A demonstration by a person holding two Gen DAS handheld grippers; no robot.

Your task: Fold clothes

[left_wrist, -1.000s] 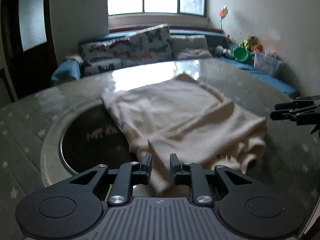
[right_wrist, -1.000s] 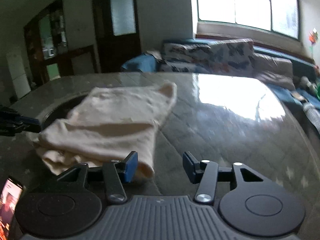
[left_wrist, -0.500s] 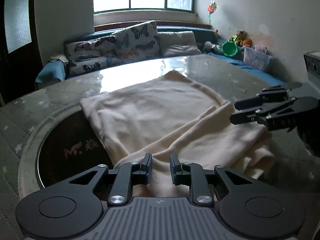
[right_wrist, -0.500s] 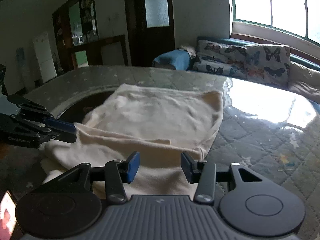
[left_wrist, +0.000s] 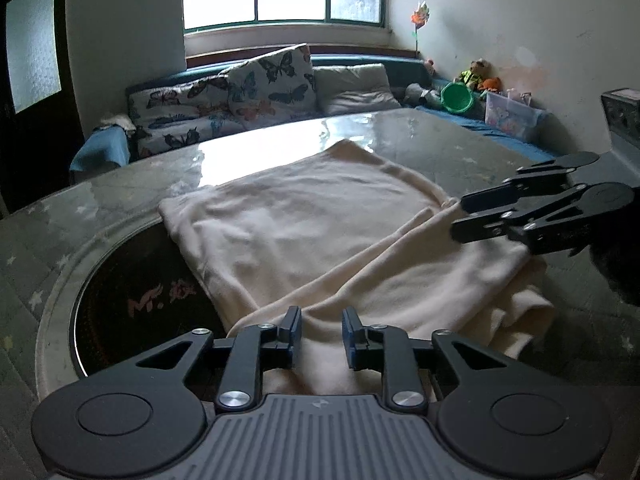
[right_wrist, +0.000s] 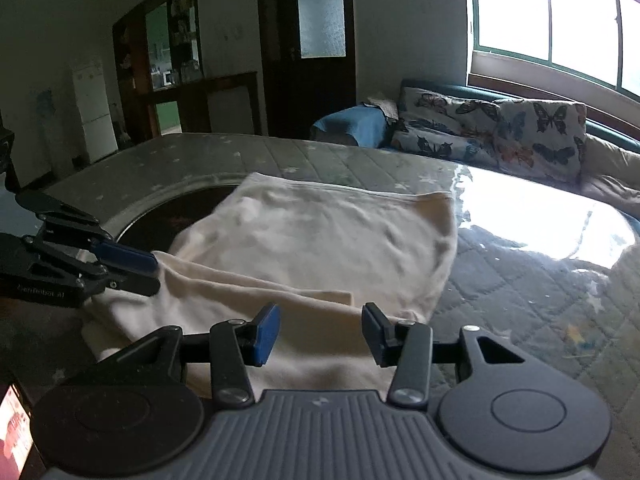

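A cream garment (left_wrist: 304,216) lies folded on the table, with a doubled layer along its near edge. My left gripper (left_wrist: 322,338) sits low over that near edge. Its jaws are opening with a narrow gap, and cloth shows between the pads without being pinched. My right gripper (right_wrist: 320,332) hovers open over the same folded edge (right_wrist: 320,232), further along it, with cloth under the gap. Each gripper shows in the other's view: the right gripper (left_wrist: 460,216) at the garment's right side, the left gripper (right_wrist: 154,270) at its left corner.
The table (left_wrist: 460,152) has a quilted grey cover under glossy glass and a dark round inset (left_wrist: 132,304) partly under the garment. A sofa with butterfly cushions (left_wrist: 264,88) runs behind it. A lit phone screen (right_wrist: 14,432) sits at the bottom left.
Both grippers have come in lower and closer over the garment's near edge. The right gripper now reaches further into the left wrist view, and the left jaws stand slightly wider.
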